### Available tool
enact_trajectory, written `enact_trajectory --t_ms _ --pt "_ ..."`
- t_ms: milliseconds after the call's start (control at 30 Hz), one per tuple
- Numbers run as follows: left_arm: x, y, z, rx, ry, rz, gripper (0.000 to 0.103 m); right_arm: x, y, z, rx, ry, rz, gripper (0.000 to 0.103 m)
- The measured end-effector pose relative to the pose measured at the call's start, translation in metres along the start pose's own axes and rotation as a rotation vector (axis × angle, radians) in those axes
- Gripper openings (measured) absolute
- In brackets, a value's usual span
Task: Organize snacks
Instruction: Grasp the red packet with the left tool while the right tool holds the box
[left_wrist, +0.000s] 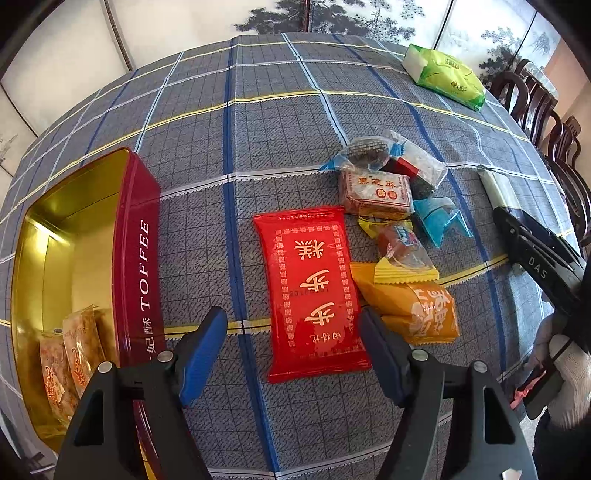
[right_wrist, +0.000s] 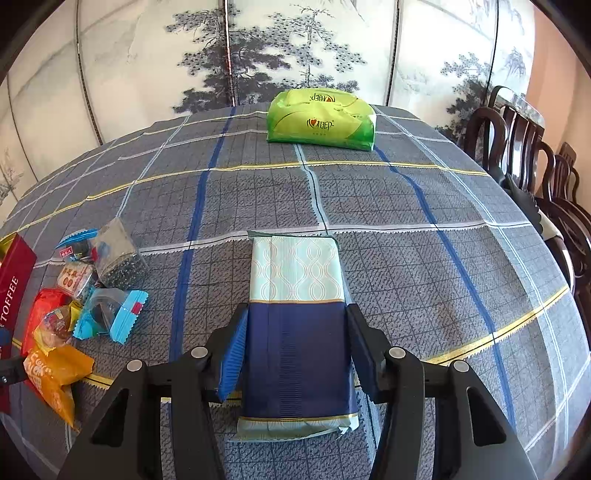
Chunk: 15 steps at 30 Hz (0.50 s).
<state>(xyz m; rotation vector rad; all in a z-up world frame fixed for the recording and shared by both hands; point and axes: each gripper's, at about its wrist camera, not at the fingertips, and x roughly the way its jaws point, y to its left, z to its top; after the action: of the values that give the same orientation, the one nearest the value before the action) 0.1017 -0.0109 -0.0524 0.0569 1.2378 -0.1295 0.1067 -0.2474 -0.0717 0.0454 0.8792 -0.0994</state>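
Left wrist view shows the left gripper (left_wrist: 293, 350) spread above the red packet (left_wrist: 310, 291), beside the toffee tin (left_wrist: 136, 236). It should descend squarely and pinch the packet's edges. The right gripper (right_wrist: 295, 354) pinches a blue-and-mint pack (right_wrist: 295, 306) lying on the tablecloth (right_wrist: 406, 258).

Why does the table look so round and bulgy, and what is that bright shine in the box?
Left wrist view: the fisheye lens bends the straight stripes of the checked grey tablecloth into curves; light glares off the gold inner wall of the red toffee tin and the glossy red snack packet. Right wrist view: the same bulge, with dark rounded corners; the green tissue pack stays sharp.
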Motion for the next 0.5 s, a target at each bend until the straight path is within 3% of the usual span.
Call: enact_trajectory --t_ms 167,333,500 --pt "0.011 -0.002 0.011 -0.02 0.019 -0.024 0.066 0.001 0.0 0.001 -0.001 0.001 0.003 0.054" --pt "0.017 -0.007 0.017 -0.002 0.008 0.007 0.063 0.001 0.0 0.001 -0.002 0.002 0.002 0.055" --pt "0.012 -0.008 0.009 0.024 -0.013 0.021 0.048 0.001 0.002 0.001 -0.005 0.002 0.003 0.056"
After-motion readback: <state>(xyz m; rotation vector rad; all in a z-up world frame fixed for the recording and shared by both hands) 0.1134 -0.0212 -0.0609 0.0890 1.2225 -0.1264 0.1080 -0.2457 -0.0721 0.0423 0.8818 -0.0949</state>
